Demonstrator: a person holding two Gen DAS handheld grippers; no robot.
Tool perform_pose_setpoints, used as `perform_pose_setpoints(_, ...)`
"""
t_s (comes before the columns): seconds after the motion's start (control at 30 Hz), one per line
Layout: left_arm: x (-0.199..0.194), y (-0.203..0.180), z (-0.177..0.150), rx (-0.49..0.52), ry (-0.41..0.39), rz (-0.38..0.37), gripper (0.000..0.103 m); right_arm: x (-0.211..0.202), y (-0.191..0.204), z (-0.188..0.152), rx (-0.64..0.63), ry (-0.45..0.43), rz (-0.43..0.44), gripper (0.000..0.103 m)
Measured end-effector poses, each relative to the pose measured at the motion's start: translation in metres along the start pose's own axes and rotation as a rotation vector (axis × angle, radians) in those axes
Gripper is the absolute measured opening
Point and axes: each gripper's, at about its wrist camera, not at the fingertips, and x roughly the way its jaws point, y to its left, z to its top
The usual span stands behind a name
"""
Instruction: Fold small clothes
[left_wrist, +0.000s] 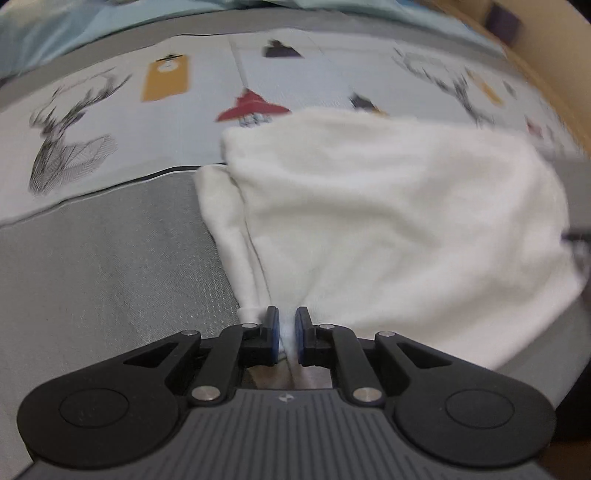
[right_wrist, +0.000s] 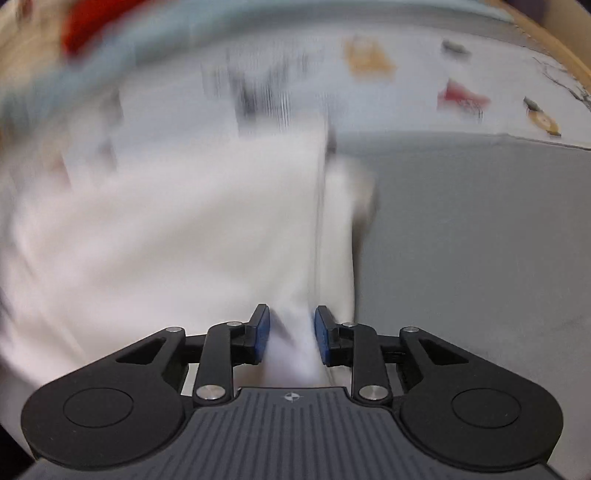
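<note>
White garment (left_wrist: 388, 221), plain grey mat (left_wrist: 110, 258), pale sheet (left_wrist: 192, 122) printed with sketched deer, blue-padded black tongs (left_wrist: 287, 334).

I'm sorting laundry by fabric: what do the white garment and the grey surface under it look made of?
The white garment looks like soft knit cotton or fleece: matte, slightly fuzzy, with limp folds. The grey surface looks like a woven textile with a fine grid weave and faint sheen; the exact fibre can't be told.

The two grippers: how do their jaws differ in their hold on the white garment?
The left gripper has its jaws nearly together, pinching a thin bunched strip of the white garment; the right gripper has its jaws wider apart, around a thicker wad. The left view is fairly sharp, the right view blurred. Both grip the same garment.
</note>
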Motion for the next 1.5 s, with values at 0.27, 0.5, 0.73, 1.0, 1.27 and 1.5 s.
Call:
perform_pose_setpoints(0.27,0.003,-0.006,-0.024,0.108,0.097,-0.042,0.017,-0.011,0.0,-0.012,-0.056,0.008,-0.05,0.029)
perform_pose_setpoints(0.5,-0.065,-0.013,-0.026,0.031,-0.176,-0.009,0.023,-0.057,0.006,-0.015,0.039,-0.174,-0.111,0.041)
perform_pose_setpoints(0.73,-0.176,-0.027,-0.051,0.005,-0.47,-0.027,0.064,-0.123,0.035,-0.038,0.091,-0.415,-0.056,0.043)
perform_pose_setpoints(1.0,-0.174,-0.021,-0.071,-0.099,-0.46,0.052,0.072,-0.129,0.103,-0.057,0.003,-0.422,0.01,0.043)
perform_pose_setpoints(1.27,-0.171,-0.005,-0.061,-0.198,-0.47,0.027,0.072,-0.111,0.176,-0.08,-0.159,-0.401,0.036,0.011)
perform_pose_setpoints(1.5,-0.165,0.006,-0.061,-0.204,-0.457,0.048,0.072,-0.102,0.24,-0.086,-0.313,-0.394,0.154,0.011)
